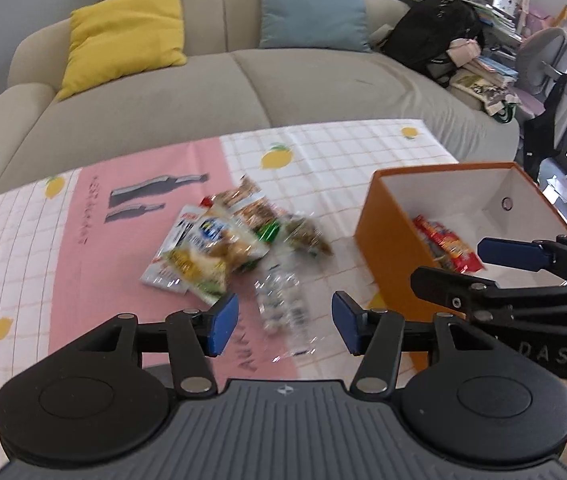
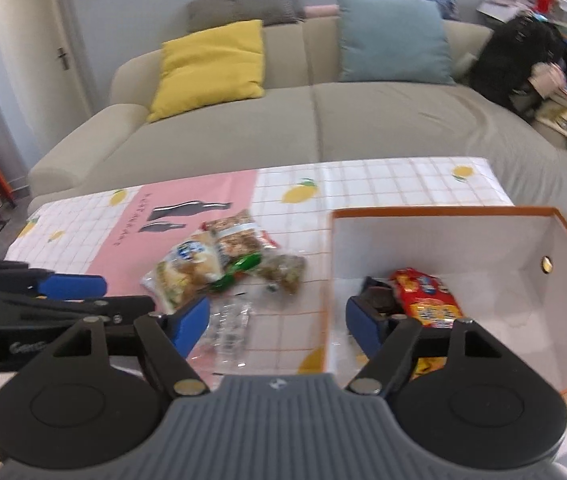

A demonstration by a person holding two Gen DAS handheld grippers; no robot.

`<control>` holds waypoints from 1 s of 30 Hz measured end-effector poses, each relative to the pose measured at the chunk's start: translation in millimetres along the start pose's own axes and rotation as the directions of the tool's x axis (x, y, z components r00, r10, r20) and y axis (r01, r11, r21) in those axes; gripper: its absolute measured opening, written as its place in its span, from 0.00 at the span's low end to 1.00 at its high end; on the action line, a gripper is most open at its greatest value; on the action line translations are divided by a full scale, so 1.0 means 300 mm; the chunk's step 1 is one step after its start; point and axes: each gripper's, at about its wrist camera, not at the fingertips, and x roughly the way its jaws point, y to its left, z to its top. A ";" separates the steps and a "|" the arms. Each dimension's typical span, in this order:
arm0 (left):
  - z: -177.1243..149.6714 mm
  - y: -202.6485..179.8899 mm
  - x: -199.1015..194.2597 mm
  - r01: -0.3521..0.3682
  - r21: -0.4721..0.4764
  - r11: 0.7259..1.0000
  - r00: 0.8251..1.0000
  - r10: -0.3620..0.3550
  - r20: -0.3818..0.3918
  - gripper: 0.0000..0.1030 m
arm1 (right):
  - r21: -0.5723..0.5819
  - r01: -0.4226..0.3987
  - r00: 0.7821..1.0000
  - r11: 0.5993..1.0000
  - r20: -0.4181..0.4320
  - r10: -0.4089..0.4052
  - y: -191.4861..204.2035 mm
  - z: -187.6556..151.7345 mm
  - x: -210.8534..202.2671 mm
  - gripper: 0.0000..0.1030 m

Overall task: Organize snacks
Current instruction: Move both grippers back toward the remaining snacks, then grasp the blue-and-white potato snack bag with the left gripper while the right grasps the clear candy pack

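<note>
Gaping left gripper (image 1: 285, 324) hovers beside orange box (image 1: 379, 236) wall.

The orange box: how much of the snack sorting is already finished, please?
Done: a red snack packet lies inside the orange box, with something dark beside it. In hand: nothing. The left gripper is open above a clear packet on the tablecloth, and the right gripper is open too, straddling the box's near wall. Left: the pile of snack bags and the clear packet lie outside the box.
</note>
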 end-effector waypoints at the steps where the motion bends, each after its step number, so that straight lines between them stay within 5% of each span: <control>1: -0.012 0.016 0.000 0.000 -0.010 1.000 1.000 0.000 -0.005 0.62 | -0.013 -0.002 1.000 1.000 -0.001 0.002 0.014 -0.008 0.003 0.72; 9: -0.083 0.137 0.026 -0.051 -0.083 0.995 0.998 0.047 -0.047 0.62 | -0.064 -0.020 1.000 0.998 -0.018 0.019 0.103 -0.046 0.057 0.72; 21: -0.142 0.268 0.112 -0.008 -0.169 0.986 0.994 -0.011 -0.112 0.62 | -0.175 -0.040 0.997 0.984 -0.069 0.028 0.183 -0.096 0.190 0.71; 30: -0.049 0.262 0.223 -0.017 -0.027 0.999 0.996 0.015 -0.088 0.73 | -0.152 -0.039 0.984 0.988 -0.176 0.012 0.169 -0.066 0.375 0.71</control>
